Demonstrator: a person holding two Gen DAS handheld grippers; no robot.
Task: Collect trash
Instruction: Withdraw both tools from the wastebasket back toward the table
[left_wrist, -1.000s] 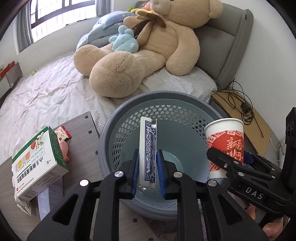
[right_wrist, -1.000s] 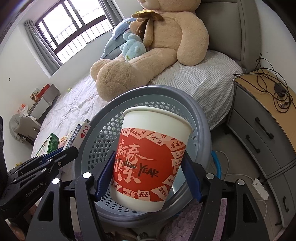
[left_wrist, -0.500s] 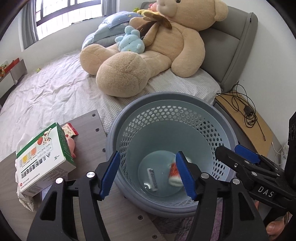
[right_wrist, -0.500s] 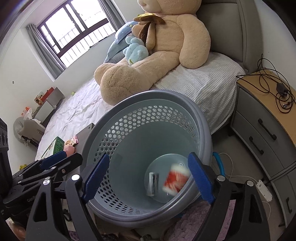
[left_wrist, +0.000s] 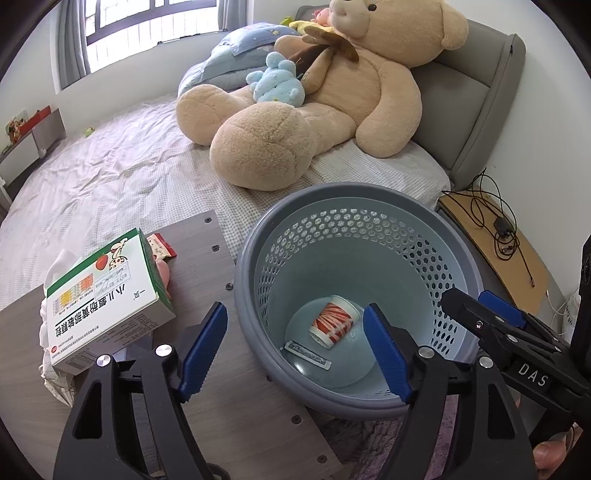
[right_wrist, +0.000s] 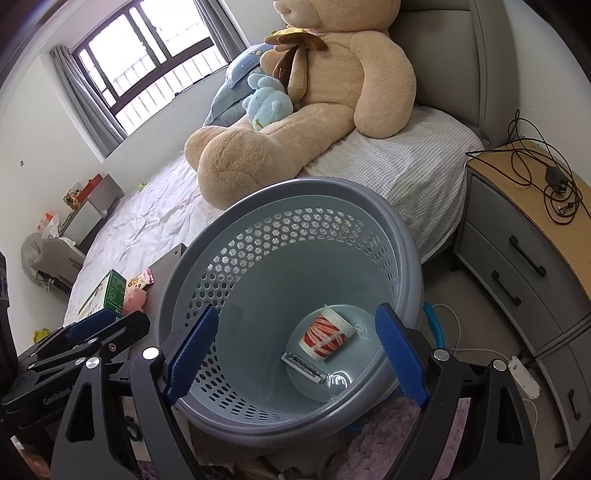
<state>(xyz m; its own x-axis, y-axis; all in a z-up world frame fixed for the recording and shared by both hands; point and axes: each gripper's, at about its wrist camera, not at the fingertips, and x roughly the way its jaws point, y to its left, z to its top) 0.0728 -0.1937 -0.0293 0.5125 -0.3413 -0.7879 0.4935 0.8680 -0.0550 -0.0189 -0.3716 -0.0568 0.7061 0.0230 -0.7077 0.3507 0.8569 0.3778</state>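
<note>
Left hand-held gripper (left_wrist: 291, 347): jaws were opening, nothing between them.
Right hand-held gripper (right_wrist: 295, 347): released, empty.
Grey perforated plastic basket (right_wrist: 369, 206): red-and-white paper cup (right_wrist: 325, 338) lay inside, slim card box (right_wrist: 304, 367) at its 7 o'clock.
Next: take green-and-white medicine carton (left_wrist: 107, 295) across its narrow faces.

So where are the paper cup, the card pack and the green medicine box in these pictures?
paper cup (left_wrist: 334, 325): left wrist view, on its red printed side, lying in the basket.
card pack (right_wrist: 304, 364): right wrist view, on its long edge, beside the cup.
green medicine box (left_wrist: 105, 295): left wrist view, on its white top face.
</note>
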